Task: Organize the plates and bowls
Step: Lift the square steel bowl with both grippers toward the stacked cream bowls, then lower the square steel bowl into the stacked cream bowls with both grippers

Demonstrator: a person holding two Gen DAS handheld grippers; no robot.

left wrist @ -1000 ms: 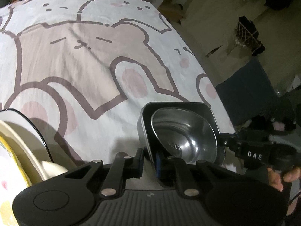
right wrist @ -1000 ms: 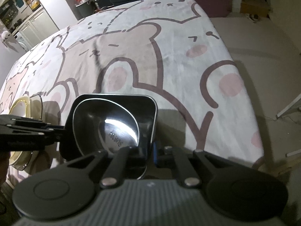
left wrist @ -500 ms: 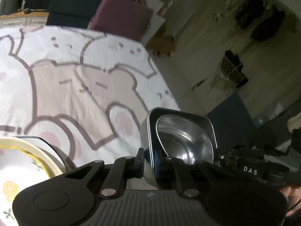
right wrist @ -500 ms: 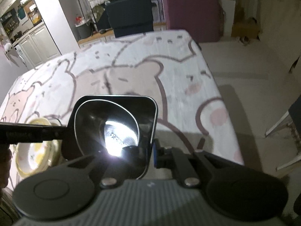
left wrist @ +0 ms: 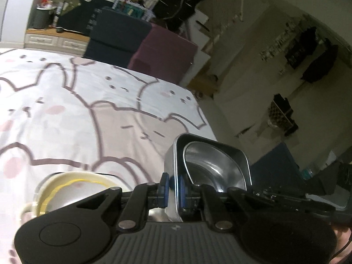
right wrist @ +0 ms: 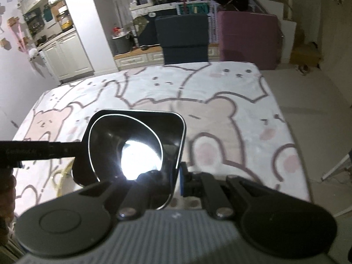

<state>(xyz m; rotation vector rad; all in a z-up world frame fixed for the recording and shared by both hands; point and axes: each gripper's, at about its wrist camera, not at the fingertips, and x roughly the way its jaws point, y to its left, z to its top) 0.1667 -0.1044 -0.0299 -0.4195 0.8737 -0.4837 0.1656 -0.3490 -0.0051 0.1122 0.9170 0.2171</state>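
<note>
Now both grippers' jaws still clamp the steel tray [left wrist: 211,165], lifted higher above the bedsheet [left wrist: 66,121].

Wide open bedspread, one cluster near the front

The bear-print bed [right wrist: 220,114] lies bare ahead and to the far end; only the cream bowl [left wrist: 72,189] sits low at the near left, while the held metal tray [right wrist: 140,140] fills the space between both tongs.

Each gripper is built from matte black plastic, with a ribbed grey base plate and round caps either side. The left gripper [left wrist: 172,188] is fitted with blue pads [left wrist: 164,187], silver screws [left wrist: 126,224] on the linkage. Same blue pad spotted on the right gripper [right wrist: 176,180].
</note>
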